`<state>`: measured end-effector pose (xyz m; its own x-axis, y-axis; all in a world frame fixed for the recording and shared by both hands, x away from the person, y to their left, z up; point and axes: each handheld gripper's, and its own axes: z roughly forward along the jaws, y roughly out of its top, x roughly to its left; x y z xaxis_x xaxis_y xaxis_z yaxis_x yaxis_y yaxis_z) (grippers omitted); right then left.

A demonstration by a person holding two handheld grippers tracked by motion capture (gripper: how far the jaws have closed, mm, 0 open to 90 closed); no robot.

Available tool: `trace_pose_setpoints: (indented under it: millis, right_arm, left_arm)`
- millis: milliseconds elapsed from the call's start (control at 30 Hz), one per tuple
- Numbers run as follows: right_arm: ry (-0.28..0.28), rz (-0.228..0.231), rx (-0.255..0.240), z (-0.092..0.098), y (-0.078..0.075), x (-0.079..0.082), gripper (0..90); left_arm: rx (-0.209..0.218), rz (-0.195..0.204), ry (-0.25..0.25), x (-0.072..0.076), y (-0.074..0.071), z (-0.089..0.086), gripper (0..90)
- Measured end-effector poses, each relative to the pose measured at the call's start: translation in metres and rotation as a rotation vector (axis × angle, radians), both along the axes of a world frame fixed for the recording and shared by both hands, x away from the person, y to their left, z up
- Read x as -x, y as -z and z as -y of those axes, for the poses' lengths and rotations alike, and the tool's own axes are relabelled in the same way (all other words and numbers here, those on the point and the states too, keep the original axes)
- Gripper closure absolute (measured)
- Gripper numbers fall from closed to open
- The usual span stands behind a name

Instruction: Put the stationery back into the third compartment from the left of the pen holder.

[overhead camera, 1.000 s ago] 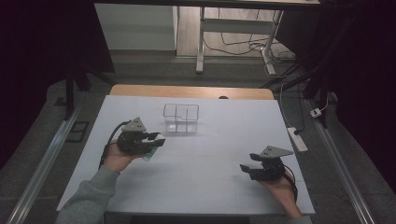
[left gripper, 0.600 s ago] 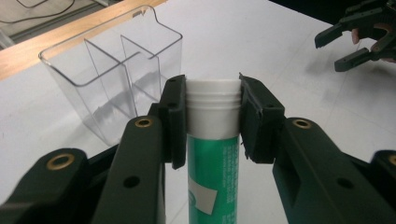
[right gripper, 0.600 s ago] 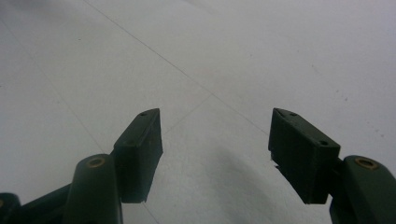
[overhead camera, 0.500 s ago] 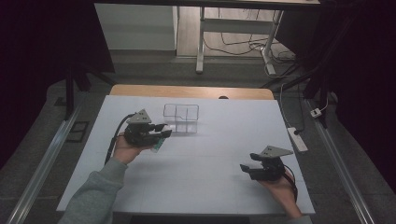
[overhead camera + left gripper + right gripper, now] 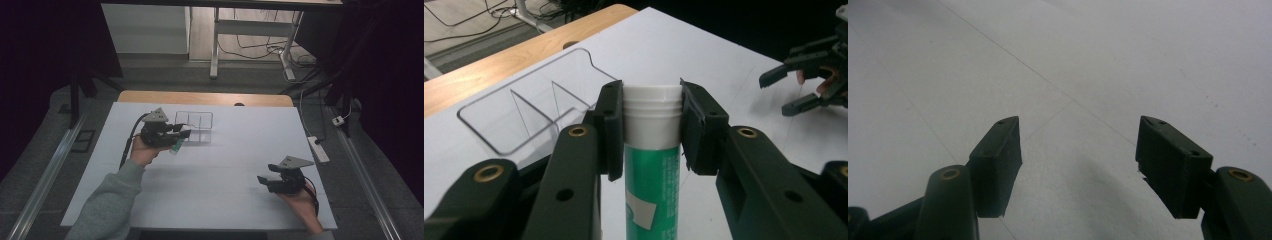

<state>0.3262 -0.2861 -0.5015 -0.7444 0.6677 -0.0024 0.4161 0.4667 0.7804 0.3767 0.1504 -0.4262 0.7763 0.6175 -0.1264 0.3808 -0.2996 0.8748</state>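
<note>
Gripping a green tube point(image 5: 653, 185) by its white cap, your left hand-held gripper point(image 5: 652, 125).
Right hand-held gripper point(image 5: 1078, 150) gapes empty; label unreadable.

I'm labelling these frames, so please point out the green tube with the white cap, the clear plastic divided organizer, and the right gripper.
Green tube with white cap point(image 5: 652, 124), left gripper view, on the cap.
Clear plastic divided organizer point(image 5: 531, 107), left gripper view, on an inner divider.
Right gripper point(image 5: 1078, 167), right gripper view, midway between its open fingers.

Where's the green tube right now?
The green tube is clamped by its white cap in the left gripper, on the table's left side in the high view, just in front of the clear divided tray.
</note>
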Motion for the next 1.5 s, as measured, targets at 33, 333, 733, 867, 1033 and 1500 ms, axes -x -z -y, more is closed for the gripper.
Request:
trace_pose_setpoints:
  millis: [33,333,733,867,1033,1500]
  right_arm:
    - [0.001,0.0,0.002,0.0,0.0,0.0,34.6]
    - [-0.002,0.002,-0.002,0.0,0.0,0.0,34.2]
    - [-0.005,0.002,0.001,0.0,0.0,0.0,34.0]
    - [-0.005,0.002,0.002,0.0,0.0,0.0,34.0]
    - [-0.006,0.001,0.004,0.0,0.0,0.0,33.9]
    - [-0.006,-0.004,0.006,0.0,0.001,-0.001,33.7]
  left_arm:
    - [-0.001,0.001,-0.004,-0.002,-0.001,0.001,64.2]
    - [0.004,-0.003,-0.009,-0.021,-0.006,0.011,64.2]
    - [0.013,-0.004,-0.031,-0.037,-0.014,0.015,64.2]
    - [0.003,0.0,-0.033,-0.043,-0.016,0.018,64.2]
    - [-0.004,0.018,-0.045,-0.05,-0.02,0.022,64.2]
    - [-0.015,0.026,-0.063,-0.077,-0.02,0.039,64.2]
